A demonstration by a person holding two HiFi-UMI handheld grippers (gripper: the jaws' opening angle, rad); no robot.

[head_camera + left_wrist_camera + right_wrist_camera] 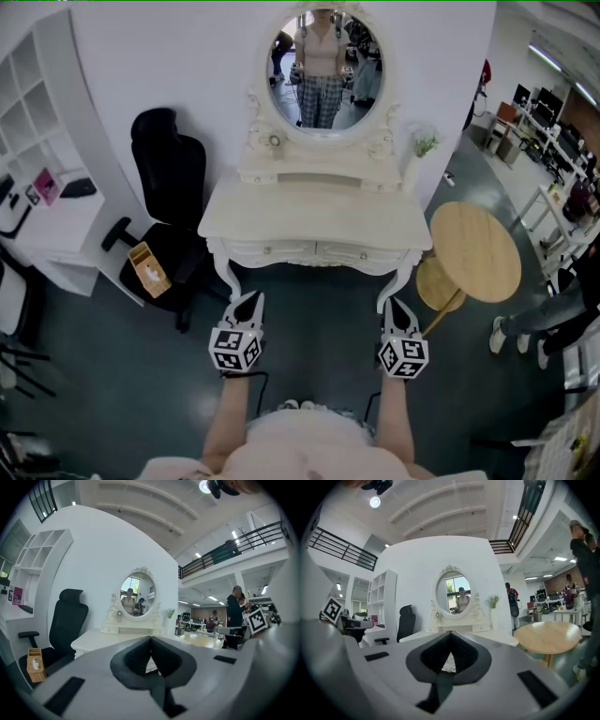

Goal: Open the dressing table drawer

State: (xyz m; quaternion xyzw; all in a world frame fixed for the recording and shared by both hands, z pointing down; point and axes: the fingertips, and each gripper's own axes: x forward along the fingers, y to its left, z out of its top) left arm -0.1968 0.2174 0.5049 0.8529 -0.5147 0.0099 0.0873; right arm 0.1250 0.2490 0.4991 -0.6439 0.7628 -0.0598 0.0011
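A white dressing table [314, 220] with an oval mirror [325, 67] stands against the wall ahead. Two shallow drawers run along its front edge, the left drawer [272, 250] and the right drawer [361, 253], both pushed in. My left gripper [247, 300] hovers in front of the table's left leg, apart from it, tips together and holding nothing. My right gripper [394, 305] hangs before the right leg, also shut and empty. In the left gripper view the left gripper [150, 639] points at the table top [101, 639]. In the right gripper view the right gripper [450, 633] faces the mirror [457, 592].
A black office chair [169, 187] with a small wooden box [148, 269] on its seat stands left of the table. A round wooden table [475, 251] sits to the right, with a person's legs [530, 323] beyond. White shelving [37, 141] fills the far left.
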